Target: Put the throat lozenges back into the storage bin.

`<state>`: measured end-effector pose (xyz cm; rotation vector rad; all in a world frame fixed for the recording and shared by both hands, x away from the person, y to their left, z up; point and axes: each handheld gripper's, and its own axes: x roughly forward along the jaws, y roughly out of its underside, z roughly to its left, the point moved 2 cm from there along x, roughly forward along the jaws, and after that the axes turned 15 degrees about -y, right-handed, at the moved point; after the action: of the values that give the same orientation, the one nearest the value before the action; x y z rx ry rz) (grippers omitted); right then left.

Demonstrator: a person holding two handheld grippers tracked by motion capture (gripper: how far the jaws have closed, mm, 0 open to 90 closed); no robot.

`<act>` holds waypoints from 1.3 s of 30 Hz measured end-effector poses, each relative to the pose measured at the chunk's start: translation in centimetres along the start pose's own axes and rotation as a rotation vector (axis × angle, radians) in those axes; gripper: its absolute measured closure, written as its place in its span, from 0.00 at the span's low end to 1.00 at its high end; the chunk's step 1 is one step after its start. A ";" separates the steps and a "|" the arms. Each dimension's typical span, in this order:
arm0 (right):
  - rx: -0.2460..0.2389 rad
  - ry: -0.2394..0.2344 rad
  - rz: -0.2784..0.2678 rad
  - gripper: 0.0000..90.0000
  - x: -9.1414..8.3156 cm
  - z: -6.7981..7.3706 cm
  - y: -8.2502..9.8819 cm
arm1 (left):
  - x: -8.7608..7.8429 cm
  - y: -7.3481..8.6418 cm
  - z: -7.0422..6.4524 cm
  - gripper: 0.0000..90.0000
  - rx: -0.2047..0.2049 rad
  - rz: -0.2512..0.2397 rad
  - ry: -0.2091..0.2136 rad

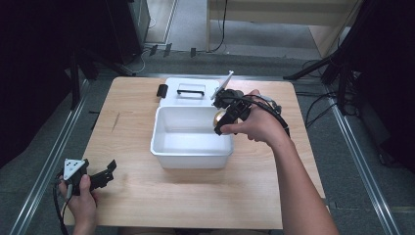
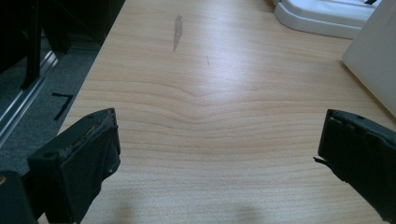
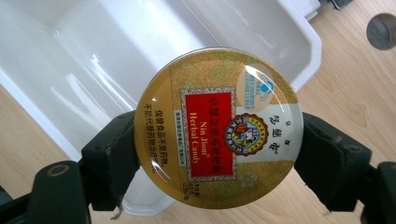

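Round gold candy tin (image 3: 218,127) clamped edge-on in right gripper (image 3: 217,154), at right rim of white plastic bin (image 1: 192,147). Left gripper (image 2: 219,154) spread wide, holding nothing, resting near table's front left corner. Risk: smooth curved rim slipping from pads, tin dropping outside bin. Lid faces gripper camera; round, no long axis.

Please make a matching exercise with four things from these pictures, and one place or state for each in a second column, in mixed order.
Things:
1. candy tin
2. white bin
3. lid
4. left gripper

Places or states:
A. flat on the table behind the bin
B. jaws open, nothing between them
C. clamped in the right gripper
D. open, nothing inside, mid-table

Pairs: 1-C, 2-D, 3-A, 4-B
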<state>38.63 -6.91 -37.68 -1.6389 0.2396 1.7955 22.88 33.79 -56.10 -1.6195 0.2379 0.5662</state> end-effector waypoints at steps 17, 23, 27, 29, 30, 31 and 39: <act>-0.186 0.013 0.044 0.23 2.4 0.4 -0.8 | 0.0 0.0 0.0 0.00 0.000 0.002 0.003; -0.204 0.007 0.066 0.23 3.7 0.2 -0.8 | 0.0 0.0 0.0 0.00 -0.003 0.004 0.003; -0.217 0.008 0.086 0.23 4.4 0.0 -0.7 | 0.0 0.0 0.0 0.00 -0.003 0.006 0.004; -0.218 0.006 0.094 0.23 4.7 -0.1 -0.6 | 0.0 0.0 0.0 0.00 -0.003 0.006 0.004; -0.218 0.006 0.094 0.23 4.7 -0.1 -0.6 | 0.0 0.0 0.0 0.00 -0.003 0.006 0.004; -0.215 0.002 0.097 0.23 4.9 -0.2 -0.5 | 0.0 0.0 0.0 0.00 -0.003 0.007 0.005; -0.231 -0.008 0.123 0.22 6.2 -0.5 -0.3 | 0.0 0.0 0.0 0.00 -0.002 0.008 0.004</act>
<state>39.36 -4.75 -43.44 -1.8094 0.1360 1.9829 22.91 33.83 -56.12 -1.6227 0.2466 0.5696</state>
